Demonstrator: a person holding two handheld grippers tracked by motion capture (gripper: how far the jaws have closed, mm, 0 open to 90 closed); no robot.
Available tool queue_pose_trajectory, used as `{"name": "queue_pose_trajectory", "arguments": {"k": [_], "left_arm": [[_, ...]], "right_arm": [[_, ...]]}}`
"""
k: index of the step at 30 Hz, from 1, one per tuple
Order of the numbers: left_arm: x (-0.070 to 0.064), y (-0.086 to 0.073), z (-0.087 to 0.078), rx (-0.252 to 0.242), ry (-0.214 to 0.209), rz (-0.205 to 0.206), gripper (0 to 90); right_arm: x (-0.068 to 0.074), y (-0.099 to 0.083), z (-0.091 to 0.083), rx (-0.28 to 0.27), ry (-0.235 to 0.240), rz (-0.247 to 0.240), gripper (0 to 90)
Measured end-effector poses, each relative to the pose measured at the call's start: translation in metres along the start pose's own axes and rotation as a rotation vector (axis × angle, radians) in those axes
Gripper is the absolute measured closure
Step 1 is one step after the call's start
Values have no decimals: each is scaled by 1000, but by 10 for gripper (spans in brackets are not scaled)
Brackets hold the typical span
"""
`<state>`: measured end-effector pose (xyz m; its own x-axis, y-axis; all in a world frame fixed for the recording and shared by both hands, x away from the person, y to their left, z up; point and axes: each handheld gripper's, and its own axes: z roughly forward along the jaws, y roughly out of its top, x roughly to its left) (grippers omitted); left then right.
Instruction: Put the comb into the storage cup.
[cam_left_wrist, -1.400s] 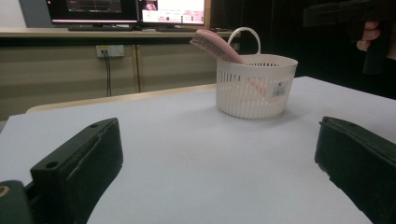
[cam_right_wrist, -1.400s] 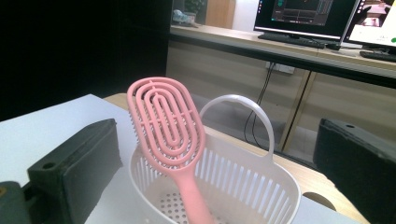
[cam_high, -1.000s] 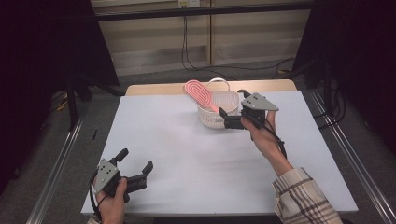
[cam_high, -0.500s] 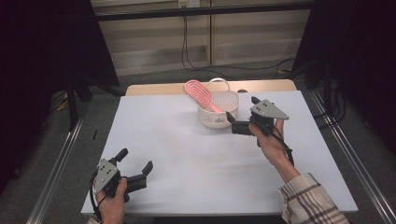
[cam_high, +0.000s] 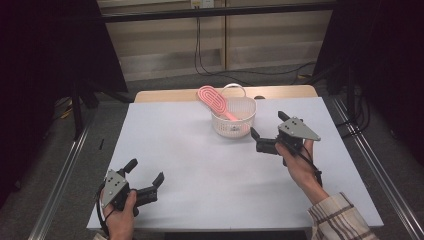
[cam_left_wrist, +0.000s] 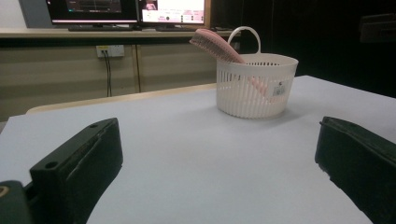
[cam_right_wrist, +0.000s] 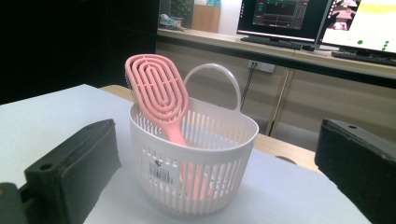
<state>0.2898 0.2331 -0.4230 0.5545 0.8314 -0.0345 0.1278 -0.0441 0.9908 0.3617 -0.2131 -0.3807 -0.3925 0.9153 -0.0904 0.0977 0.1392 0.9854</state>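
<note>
A white basket (cam_high: 234, 120) stands on the tabletop (cam_high: 210, 170), just above the middle of the high view. A pink brush (cam_high: 215, 101) leans in it, handle down, its head sticking out over the rim toward the upper left. The right claw (cam_high: 269, 134) sits right of centre, near the basket but apart from it, jaws spread wide with nothing between them. The left claw (cam_high: 147, 179) rests low at the lower left, well apart from the basket, jaws likewise spread and empty.
</note>
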Motion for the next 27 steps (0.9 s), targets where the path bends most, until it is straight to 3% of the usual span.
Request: {"name": "queue_pose_trajectory", "arguments": {"k": [5, 10, 27], "left_arm": [[0, 0, 0, 11, 1, 9, 13], [0, 0, 0, 16, 8, 20, 15], [1, -1, 1, 16, 8, -7, 9]], "right_arm": [[-3, -2, -14, -36, -19, 2, 0], [-10, -8, -25, -27, -42, 11, 0], [-23, -23, -70, -40, -103, 49, 0]]}}
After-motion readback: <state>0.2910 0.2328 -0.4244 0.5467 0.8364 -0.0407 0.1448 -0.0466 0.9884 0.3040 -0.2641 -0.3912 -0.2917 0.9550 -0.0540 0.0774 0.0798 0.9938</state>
